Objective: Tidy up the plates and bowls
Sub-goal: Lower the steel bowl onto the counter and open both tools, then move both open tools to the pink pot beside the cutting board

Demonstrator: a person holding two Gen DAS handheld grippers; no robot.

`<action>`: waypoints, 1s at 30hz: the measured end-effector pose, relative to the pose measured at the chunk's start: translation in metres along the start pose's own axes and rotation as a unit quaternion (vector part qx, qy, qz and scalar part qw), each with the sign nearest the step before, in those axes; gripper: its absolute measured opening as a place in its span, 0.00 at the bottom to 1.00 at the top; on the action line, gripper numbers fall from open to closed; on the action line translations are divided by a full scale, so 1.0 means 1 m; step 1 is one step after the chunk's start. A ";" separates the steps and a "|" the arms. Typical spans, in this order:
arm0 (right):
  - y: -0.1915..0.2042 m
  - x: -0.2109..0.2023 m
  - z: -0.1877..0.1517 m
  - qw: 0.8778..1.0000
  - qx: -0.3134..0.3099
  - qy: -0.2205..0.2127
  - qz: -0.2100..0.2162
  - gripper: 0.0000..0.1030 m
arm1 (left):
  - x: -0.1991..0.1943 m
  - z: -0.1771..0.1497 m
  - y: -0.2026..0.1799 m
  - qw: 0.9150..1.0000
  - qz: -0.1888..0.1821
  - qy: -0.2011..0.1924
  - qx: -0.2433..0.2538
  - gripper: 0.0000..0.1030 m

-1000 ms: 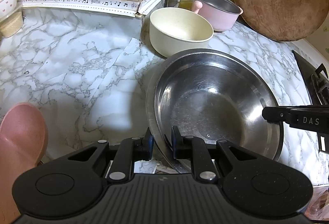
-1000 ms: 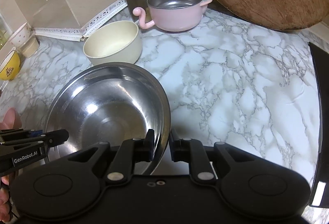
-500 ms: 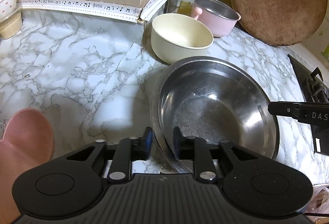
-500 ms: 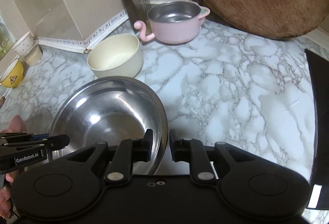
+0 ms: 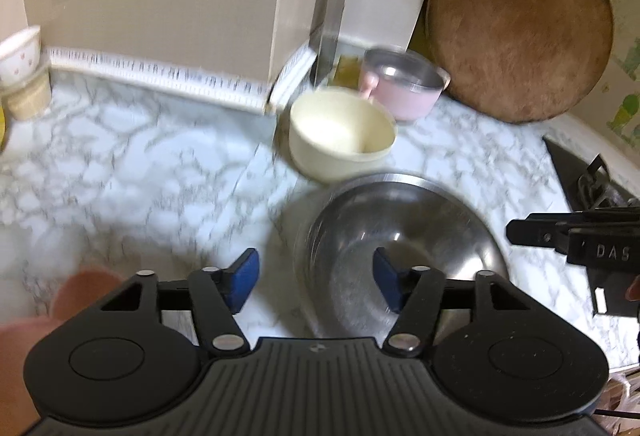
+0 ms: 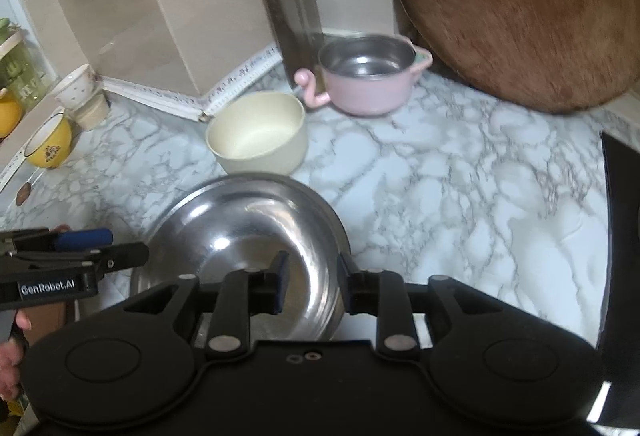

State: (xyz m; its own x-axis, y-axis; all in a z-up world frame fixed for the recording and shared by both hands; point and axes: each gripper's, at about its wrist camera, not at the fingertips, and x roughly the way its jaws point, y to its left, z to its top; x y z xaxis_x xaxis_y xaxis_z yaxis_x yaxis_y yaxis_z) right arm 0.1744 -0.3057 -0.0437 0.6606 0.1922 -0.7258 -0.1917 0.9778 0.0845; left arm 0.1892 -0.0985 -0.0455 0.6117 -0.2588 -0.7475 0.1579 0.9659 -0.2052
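Note:
A large steel bowl (image 5: pixel 400 236) (image 6: pixel 248 232) sits on the marble counter (image 5: pixel 120 171). My left gripper (image 5: pixel 316 276) is open, its fingers wide apart on either side of the bowl's left rim without gripping it. My right gripper (image 6: pixel 312 280) is open, its fingers a little apart astride the bowl's right rim. A cream bowl (image 5: pixel 342 131) (image 6: pixel 260 133) stands just behind the steel bowl. A pink pot (image 5: pixel 404 83) (image 6: pixel 368 73) with a steel inside stands further back by the wall.
A round wooden board (image 5: pixel 520 19) (image 6: pixel 516 3) leans on the back wall. Small cups (image 6: pixel 80 91) and a yellow bowl (image 6: pixel 50 141) stand at the far left. A black stove edge (image 6: pixel 620 203) is at the right. A pink object (image 5: pixel 84 288) lies at the lower left.
Both grippers have let go of the steel bowl's rim and opened. Both have pulled back and up, so the bowl looks smaller. The bowl now rests on the counter.

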 end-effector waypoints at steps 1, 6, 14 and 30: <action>0.002 -0.004 0.002 1.000 -0.007 -0.008 0.003 0.47 | -0.004 0.004 -0.002 1.000 -0.001 -0.009 0.003 0.67; 0.011 -0.026 0.015 0.996 -0.052 -0.070 -0.016 0.91 | -0.015 0.031 -0.013 0.999 -0.004 -0.034 0.026 0.69; -0.006 -0.030 0.056 0.993 -0.046 -0.105 -0.034 0.99 | -0.010 0.092 -0.042 0.996 -0.007 -0.064 0.059 0.76; -0.095 0.027 0.124 0.994 0.051 -0.074 -0.070 0.99 | 0.095 0.204 -0.097 0.996 -0.013 -0.014 0.092 0.76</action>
State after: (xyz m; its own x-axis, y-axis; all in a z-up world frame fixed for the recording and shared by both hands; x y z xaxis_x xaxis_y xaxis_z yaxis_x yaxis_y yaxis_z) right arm 0.3004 -0.3826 0.0130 0.7762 0.0575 -0.6278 -0.0221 0.9977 0.0640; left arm 0.3895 -0.2153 0.0323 0.6262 -0.2866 -0.7251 0.3127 0.9442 -0.1032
